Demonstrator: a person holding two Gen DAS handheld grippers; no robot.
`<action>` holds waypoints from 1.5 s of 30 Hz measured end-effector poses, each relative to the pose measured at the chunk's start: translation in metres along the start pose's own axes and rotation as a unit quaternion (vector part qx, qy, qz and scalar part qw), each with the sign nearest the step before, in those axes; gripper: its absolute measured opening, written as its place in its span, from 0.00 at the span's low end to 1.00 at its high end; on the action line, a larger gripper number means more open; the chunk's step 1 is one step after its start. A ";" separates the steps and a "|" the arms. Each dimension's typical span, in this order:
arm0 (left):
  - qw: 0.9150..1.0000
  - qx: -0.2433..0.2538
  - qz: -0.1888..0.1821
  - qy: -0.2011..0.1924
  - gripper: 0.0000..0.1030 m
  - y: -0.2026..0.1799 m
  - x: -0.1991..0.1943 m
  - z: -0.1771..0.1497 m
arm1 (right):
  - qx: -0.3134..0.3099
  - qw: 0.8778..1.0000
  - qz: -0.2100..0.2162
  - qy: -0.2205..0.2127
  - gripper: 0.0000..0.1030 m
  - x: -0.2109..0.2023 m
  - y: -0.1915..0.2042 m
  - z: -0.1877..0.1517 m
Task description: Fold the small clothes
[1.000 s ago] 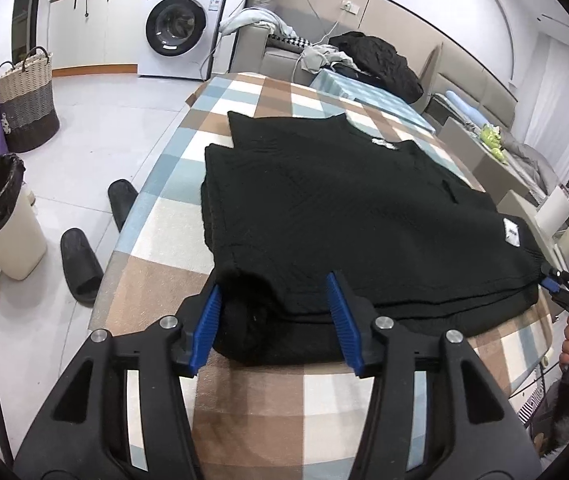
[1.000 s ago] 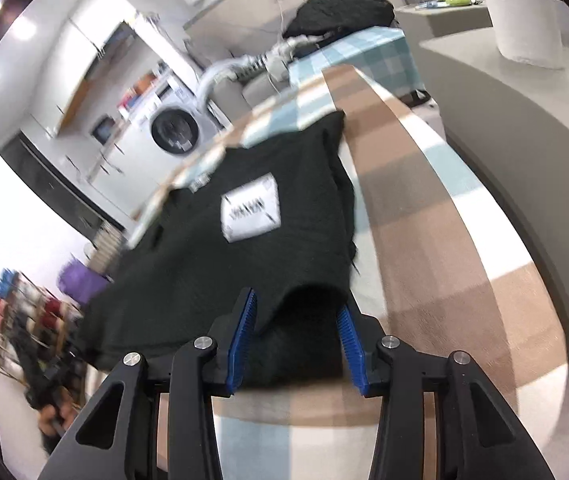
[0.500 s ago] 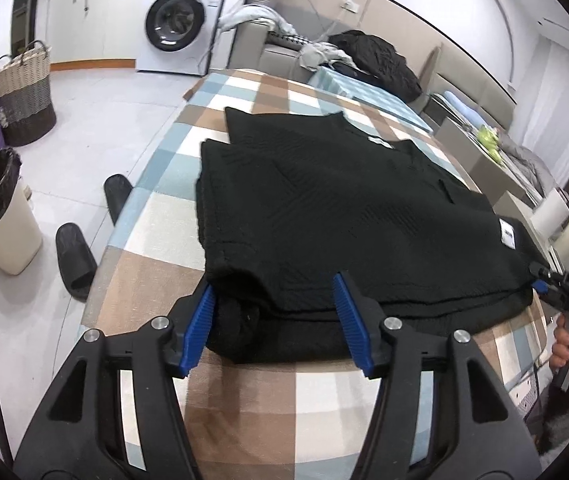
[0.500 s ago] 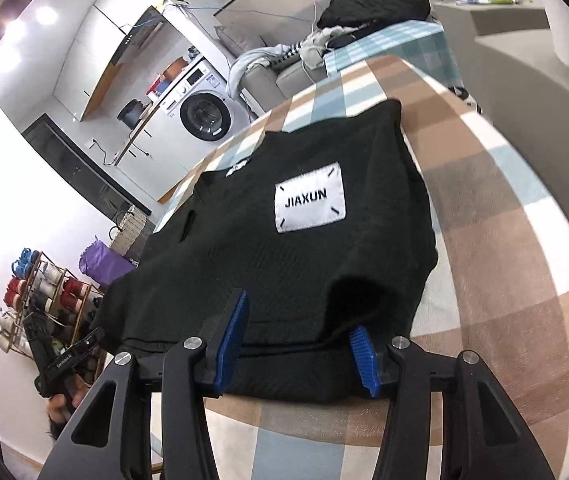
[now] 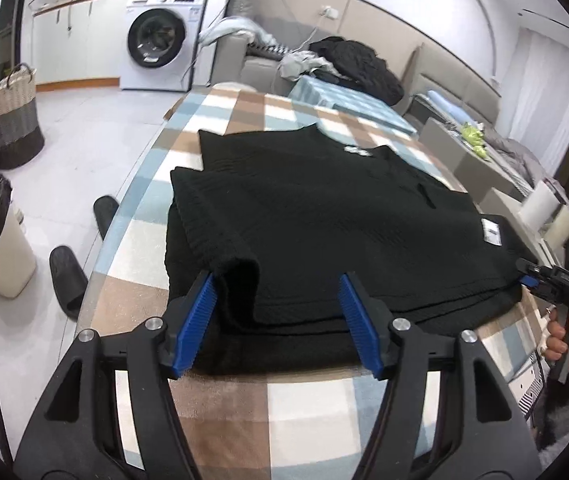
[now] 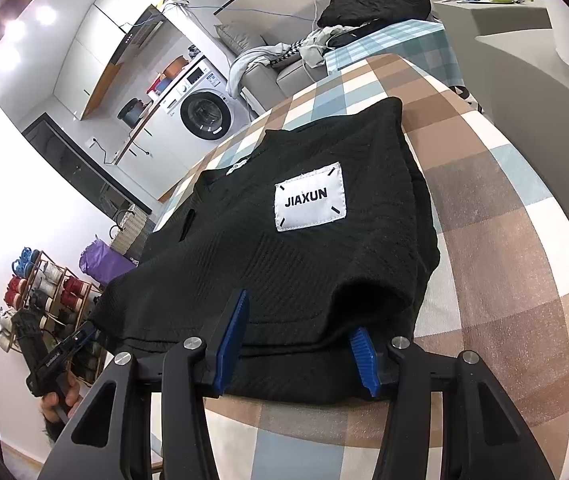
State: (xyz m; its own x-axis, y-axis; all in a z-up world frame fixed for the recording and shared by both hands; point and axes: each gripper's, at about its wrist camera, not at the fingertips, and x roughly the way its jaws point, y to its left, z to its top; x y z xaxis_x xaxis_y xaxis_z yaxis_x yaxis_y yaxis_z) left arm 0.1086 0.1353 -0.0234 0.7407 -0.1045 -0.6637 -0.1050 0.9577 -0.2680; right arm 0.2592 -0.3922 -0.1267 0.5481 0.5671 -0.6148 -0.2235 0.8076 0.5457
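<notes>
**Operator:** Sweater [image 5: 324, 232], black knit, lies folded on the checked tabletop [image 5: 244, 412], its near hem doubled over toward me. On the left, my left gripper [image 5: 276, 320] straddles the hem's left corner; its jaws are opening, and the blue fingers [image 5: 194, 320] stand apart from the cloth on the inner side, though a raised fold leans against the outer one.

**Spotter:** What worries you there?

**Operator:** That upright ridge of knit. If I pull back carelessly, I judge the pad could snag it and drag the top layer open.

**Spotter:** And the other side?

**Operator:** My right gripper [image 6: 296, 344] sits at the right corner, below the white JIAXUN patch [image 6: 309, 197]. Its jaws are parted with the hem between them; the cloth bulges over the right pad, so I cannot tell whether it is fully free.

**Spotter:** Risk?

**Operator:** If one side lets go cleanly and the other catches, I expect the fold to skew. The hem also lies close to the tabletop's near edge, so a tug toward me could slide the stack off.
</notes>
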 end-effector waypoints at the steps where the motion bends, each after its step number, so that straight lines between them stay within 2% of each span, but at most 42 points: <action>1: 1.000 -0.009 -0.001 0.007 0.59 0.003 0.006 0.001 | 0.001 1.000 0.000 0.000 0.48 0.000 0.000 0.000; 4: 0.999 -0.038 0.026 0.016 0.58 0.011 0.022 0.002 | 0.008 1.000 0.002 -0.002 0.48 -0.001 -0.003 -0.001; 6: 0.998 -0.051 0.029 0.018 0.54 0.016 0.030 0.004 | 0.012 1.000 0.003 -0.003 0.48 -0.001 -0.004 0.000; 9: 0.997 -0.068 0.038 0.019 0.39 0.022 0.041 0.010 | 0.022 1.000 0.006 -0.007 0.48 -0.001 -0.007 0.002; 11: 0.996 -0.080 0.035 0.014 0.22 0.027 0.045 0.016 | 0.033 0.999 0.010 -0.011 0.48 -0.001 -0.009 0.005; 14: 0.995 -0.090 0.031 0.008 0.04 0.032 0.052 0.026 | 0.048 0.998 0.013 -0.024 0.48 -0.003 -0.012 0.010; 15: 0.995 -0.098 0.027 0.004 0.03 0.034 0.053 0.028 | 0.057 0.998 0.014 -0.032 0.42 -0.003 -0.013 0.012; 16: 0.994 -0.109 0.022 0.001 0.03 0.037 0.055 0.032 | 0.065 0.997 0.014 -0.035 0.30 -0.002 -0.015 0.013; 17: 0.993 -0.116 0.018 -0.002 0.03 0.039 0.056 0.034 | 0.080 0.996 0.014 -0.037 0.25 -0.001 -0.018 0.015; 19: 0.992 -0.125 0.012 -0.009 0.02 0.043 0.056 0.041 | 0.115 0.993 0.017 -0.035 0.05 0.003 -0.026 0.019; 21: 0.992 -0.129 0.005 -0.016 0.02 0.045 0.054 0.048 | 0.129 0.991 0.012 -0.045 0.05 0.000 -0.029 0.021; 26: 0.992 -0.118 -0.005 -0.042 0.02 0.041 0.053 0.083 | 0.129 0.989 0.045 -0.055 0.05 -0.007 -0.021 0.049; 32: 0.992 -0.100 -0.015 -0.070 0.02 0.034 0.070 0.148 | 0.129 0.988 0.045 -0.076 0.05 0.001 -0.014 0.108; 36: 0.994 -0.086 -0.003 -0.064 0.02 0.031 0.102 0.190 | 0.179 0.978 0.083 -0.067 0.05 0.031 -0.026 0.150; 37: 0.994 -0.089 0.000 -0.062 0.03 0.032 0.114 0.201 | 0.202 0.973 0.087 -0.068 0.06 0.040 -0.033 0.159; 39: 0.994 -0.096 -0.005 -0.061 0.14 0.036 0.134 0.216 | 0.237 0.966 0.079 -0.068 0.12 0.058 -0.046 0.177; 41: 0.992 -0.106 -0.003 -0.062 0.50 0.043 0.149 0.225 | 0.258 0.961 0.070 -0.066 0.20 0.072 -0.058 0.191; 42: 0.991 -0.115 0.005 -0.066 0.56 0.048 0.154 0.227 | 0.266 0.960 0.067 -0.065 0.30 0.078 -0.064 0.197; 43: 0.989 -0.127 0.015 -0.071 0.61 0.054 0.158 0.229 | 0.269 0.959 0.058 -0.063 0.34 0.082 -0.069 0.201; 45: 0.988 -0.141 0.016 -0.063 0.62 0.067 0.166 0.233 | 0.272 0.959 0.041 -0.067 0.37 0.084 -0.076 0.206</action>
State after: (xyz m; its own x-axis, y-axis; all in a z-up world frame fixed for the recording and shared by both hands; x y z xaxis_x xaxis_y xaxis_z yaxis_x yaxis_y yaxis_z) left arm 0.3791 0.2444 0.0118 0.8089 -0.0245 -0.5875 -0.2966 0.8457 -0.4437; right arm 0.4879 -0.4394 -0.1027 0.6541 0.5688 -0.4986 0.1634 0.5373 0.8274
